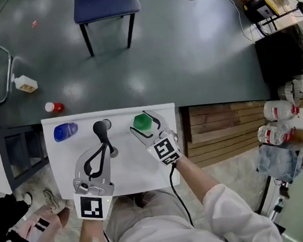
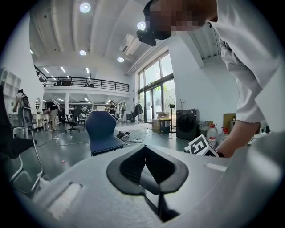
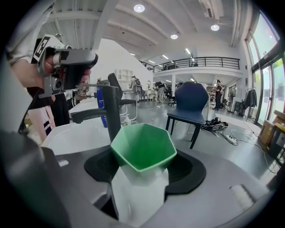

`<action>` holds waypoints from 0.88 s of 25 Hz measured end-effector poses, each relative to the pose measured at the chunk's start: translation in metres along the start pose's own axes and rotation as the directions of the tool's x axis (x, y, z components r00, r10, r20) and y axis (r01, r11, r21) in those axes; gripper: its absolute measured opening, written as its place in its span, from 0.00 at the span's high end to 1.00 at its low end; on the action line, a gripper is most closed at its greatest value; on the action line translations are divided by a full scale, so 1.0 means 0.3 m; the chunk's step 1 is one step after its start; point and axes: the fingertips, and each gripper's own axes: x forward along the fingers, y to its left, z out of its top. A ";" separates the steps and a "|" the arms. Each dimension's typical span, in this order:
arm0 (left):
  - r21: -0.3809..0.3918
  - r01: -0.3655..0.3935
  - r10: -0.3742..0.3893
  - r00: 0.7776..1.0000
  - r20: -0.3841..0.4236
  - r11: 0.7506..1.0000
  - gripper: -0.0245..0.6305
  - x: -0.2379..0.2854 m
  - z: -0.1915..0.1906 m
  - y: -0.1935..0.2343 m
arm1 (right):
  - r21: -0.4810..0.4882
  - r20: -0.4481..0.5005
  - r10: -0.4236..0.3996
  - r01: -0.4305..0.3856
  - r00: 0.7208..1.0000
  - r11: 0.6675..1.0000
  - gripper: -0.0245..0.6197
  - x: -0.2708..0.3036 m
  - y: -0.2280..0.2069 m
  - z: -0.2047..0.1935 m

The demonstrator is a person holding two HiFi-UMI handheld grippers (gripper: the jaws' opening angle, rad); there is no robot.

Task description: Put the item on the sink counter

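Observation:
A green hexagonal cup (image 1: 141, 122) with a pale lower part is held over the back of the white sink counter (image 1: 140, 171), with my right gripper (image 1: 144, 125) shut on it. In the right gripper view the cup (image 3: 142, 149) sits between the jaws, its mouth facing away from the camera. My left gripper (image 1: 107, 148) rests over the counter beside the black faucet (image 1: 101, 128), its jaws together with nothing in them. The left gripper view shows its black pads (image 2: 133, 180) meeting.
A blue bottle (image 1: 65, 131) lies at the counter's back left. A blue chair (image 1: 106, 3), a white bottle (image 1: 26, 84) and a red-and-white bottle (image 1: 54, 107) are on the grey floor beyond. A wooden pallet (image 1: 226, 129) and water bottles (image 1: 277, 111) lie to the right.

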 end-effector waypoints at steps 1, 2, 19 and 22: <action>0.001 0.001 -0.001 1.000 -0.004 1.000 0.95 0.002 -0.005 0.000 | 0.004 -0.008 -0.002 0.002 1.000 1.000 0.49 0.006 0.000 -0.015; 0.000 0.001 -0.001 1.000 -0.007 1.000 0.95 0.005 -0.009 -0.001 | 0.010 -0.017 -0.004 0.004 1.000 1.000 0.49 0.011 -0.001 -0.031; -0.006 0.007 -0.007 1.000 -0.025 1.000 0.95 0.001 -0.034 0.016 | 0.010 -0.048 -0.045 0.045 0.998 0.999 0.48 0.042 -0.003 -0.088; -0.015 0.004 -0.004 1.000 -0.022 1.000 0.95 -0.003 -0.033 0.017 | 0.007 -0.041 -0.052 0.052 0.998 0.999 0.48 0.040 -0.004 -0.086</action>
